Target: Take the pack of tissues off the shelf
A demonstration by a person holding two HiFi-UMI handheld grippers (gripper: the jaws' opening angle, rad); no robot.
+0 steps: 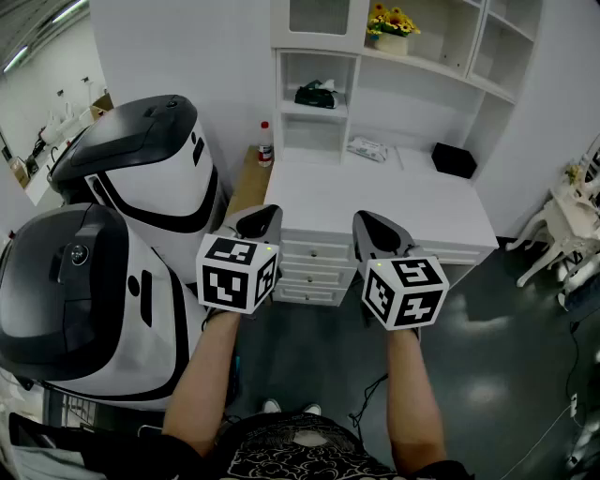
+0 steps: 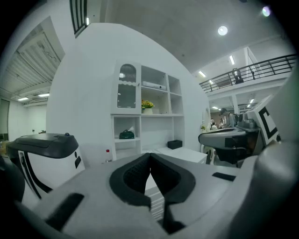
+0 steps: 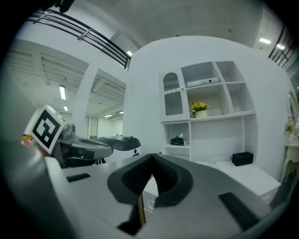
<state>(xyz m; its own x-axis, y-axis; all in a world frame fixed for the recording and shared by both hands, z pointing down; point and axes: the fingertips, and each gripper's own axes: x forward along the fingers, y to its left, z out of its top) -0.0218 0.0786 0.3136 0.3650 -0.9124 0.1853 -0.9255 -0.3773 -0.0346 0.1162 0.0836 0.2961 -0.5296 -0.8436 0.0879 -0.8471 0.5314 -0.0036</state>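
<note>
Dark-green pack (image 1: pixel 316 95), probably the tissues, untouched on shelf (image 1: pixel 342 112) at upper centre; left gripper (image 1: pixel 260 221) and right gripper (image 1: pixel 375 231) clenched empty, well apart from it. Whole fetch yet undone.

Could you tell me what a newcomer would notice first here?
Nearest, the left gripper and right gripper are held out side by side, jaws shut, each with a marker cube. Two bulky white-and-black machines fill the left; ahead stands a white shelf unit with yellow flowers up top and a dark green tissue pack in a lower cubby.
</note>
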